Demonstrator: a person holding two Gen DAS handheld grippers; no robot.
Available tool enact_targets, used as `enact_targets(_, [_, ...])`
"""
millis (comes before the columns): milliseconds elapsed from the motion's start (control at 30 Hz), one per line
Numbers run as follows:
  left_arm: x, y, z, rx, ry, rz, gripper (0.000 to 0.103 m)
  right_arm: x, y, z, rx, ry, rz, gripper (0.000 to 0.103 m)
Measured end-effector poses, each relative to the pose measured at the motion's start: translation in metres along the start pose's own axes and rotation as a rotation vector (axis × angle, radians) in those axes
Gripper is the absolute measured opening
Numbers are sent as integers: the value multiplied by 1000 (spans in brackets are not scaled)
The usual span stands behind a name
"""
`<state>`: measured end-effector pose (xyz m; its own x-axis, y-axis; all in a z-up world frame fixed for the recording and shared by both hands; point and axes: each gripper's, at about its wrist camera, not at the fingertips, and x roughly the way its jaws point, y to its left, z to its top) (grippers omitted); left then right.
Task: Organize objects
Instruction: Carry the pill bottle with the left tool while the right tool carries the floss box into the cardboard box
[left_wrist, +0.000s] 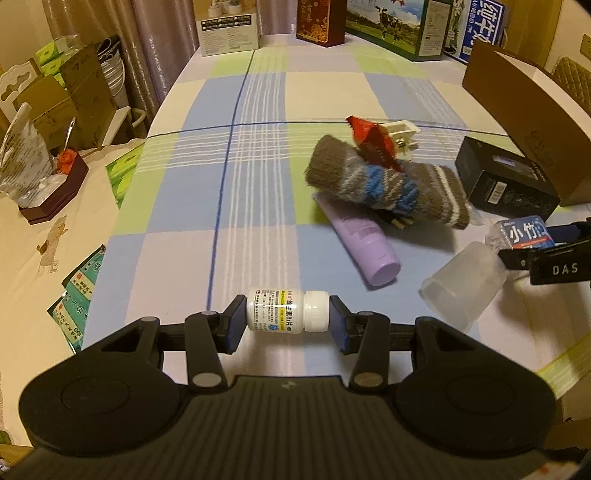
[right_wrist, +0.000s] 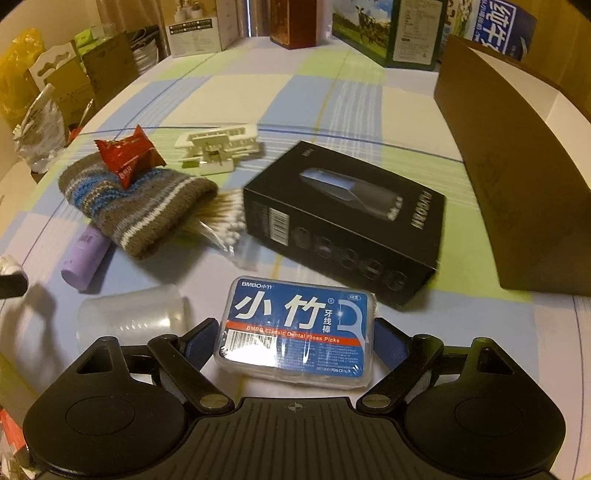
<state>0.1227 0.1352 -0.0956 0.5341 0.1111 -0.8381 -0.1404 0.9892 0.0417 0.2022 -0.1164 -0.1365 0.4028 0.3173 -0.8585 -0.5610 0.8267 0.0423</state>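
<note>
While the left gripper's (left_wrist: 287, 320) jaws clamp the pill bottle (left_wrist: 287, 311), right gripper's (right_wrist: 295, 341) grip the floss box (right_wrist: 295, 332); cup (right_wrist: 133, 314) beside.

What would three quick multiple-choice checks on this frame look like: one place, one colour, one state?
1. Where is the red snack packet?
A. On top of the knitted sock
B. Inside the clear plastic cup
C. On the black box

2. What colour is the tube lying partly under the sock?
A. Green
B. Purple
C. Orange

3. What is the left claw doing?
A. Open over bare cloth
B. Shut on the pill bottle
C. Shut on the cup

Answers:
1 A: the packet rests on the sock's upper side in both views.
2 B: the tube is pale purple in both views.
3 B: both pads press the ends of the white bottle, which is held sideways.
</note>
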Motion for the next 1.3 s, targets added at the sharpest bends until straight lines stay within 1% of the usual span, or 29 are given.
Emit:
enact_targets(200, [-8, -19, 12, 11, -16, -32, 41, -27, -34, -7, 66, 7, 64, 85])
enact_targets(400, [-19, -57, 32, 58, -42, -92, 41, -73, -74, -12, 124, -33, 119, 85])
enact_targets(567, [-29, -103, 57, 120, -82, -158, 41, -110, -117, -5, 148, -92, 110, 85])
enact_targets(800, [-34, -181, 101, 225, -141, -259, 41, -153, -184, 15, 173, -209, 64, 85])
enact_targets(900, [-31, -217, 121, 259, -160, -298, 41, -160, -211, 29, 173, -249, 32, 85])
enact_targets(1033, [-28, -265, 147, 295, -183, -352, 41, -156, -248, 48, 148, -272, 5, 85])
enact_targets(1200, [-17, -319, 173, 338, -195, -394, 41, -137, -285, 67, 104, -243, 17, 85])
enact_targets(1300, [-5, -347, 188, 373, -189, -394, 41, -125, -300, 74, 49, -221, 31, 85])
